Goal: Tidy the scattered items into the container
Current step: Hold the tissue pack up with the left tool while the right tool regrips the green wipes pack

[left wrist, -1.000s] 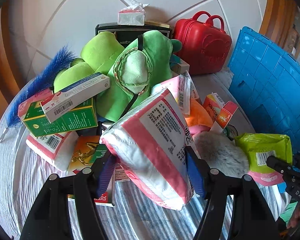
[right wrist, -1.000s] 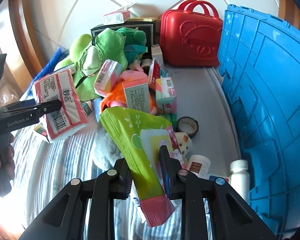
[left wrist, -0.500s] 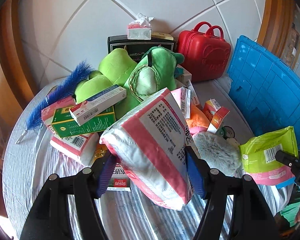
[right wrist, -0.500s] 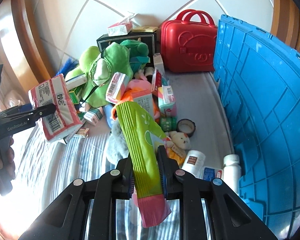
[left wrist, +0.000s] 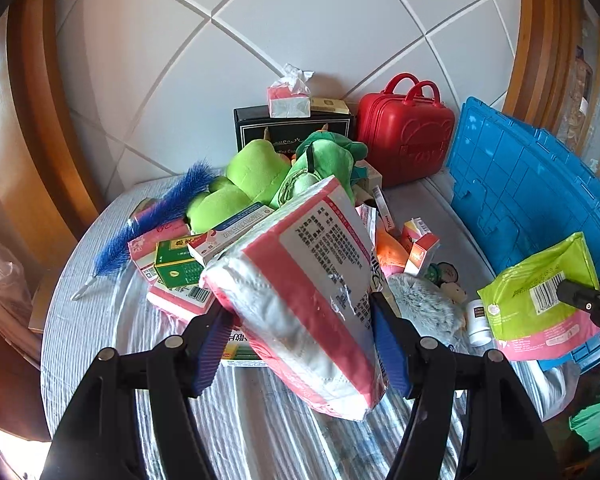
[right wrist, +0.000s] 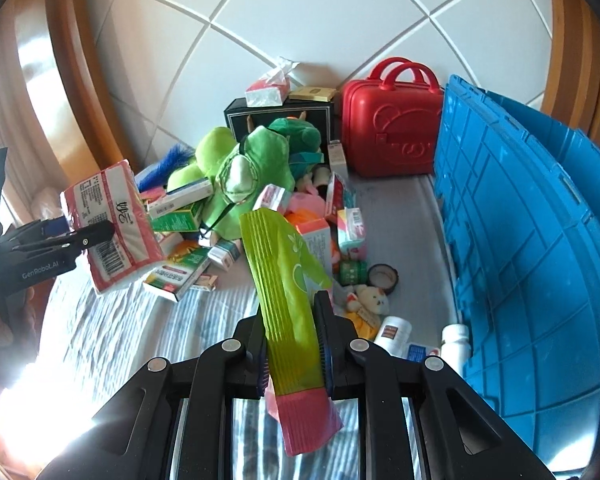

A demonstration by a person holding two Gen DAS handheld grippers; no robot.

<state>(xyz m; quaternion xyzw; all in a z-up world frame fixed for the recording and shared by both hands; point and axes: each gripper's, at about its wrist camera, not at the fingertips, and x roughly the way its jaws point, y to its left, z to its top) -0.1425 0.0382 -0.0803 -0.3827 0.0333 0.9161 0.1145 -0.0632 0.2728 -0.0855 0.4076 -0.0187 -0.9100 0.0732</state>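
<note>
Gripping a pink-and-white tissue pack (left wrist: 300, 300), the left tongs (left wrist: 300, 344) stand half open around it; the right tongs (right wrist: 292, 344), nearly shut, pinch a green pouch (right wrist: 288, 300). Both have risen above the desk (left wrist: 100, 320) since a second ago, ready for the blue container (right wrist: 520, 240) along the desk's right edge.

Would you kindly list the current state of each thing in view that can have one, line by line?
Left tongs: shut on the tissue pack, held clear of the table.
Right tongs: shut on the green pouch, raised off the pile.
Blue crate: its side wall faces us; contents hidden.
Red case: closed, upright.
Tissue box: opened, a tissue sticking out.
White bottle: capped, upright beside the crate.
</note>
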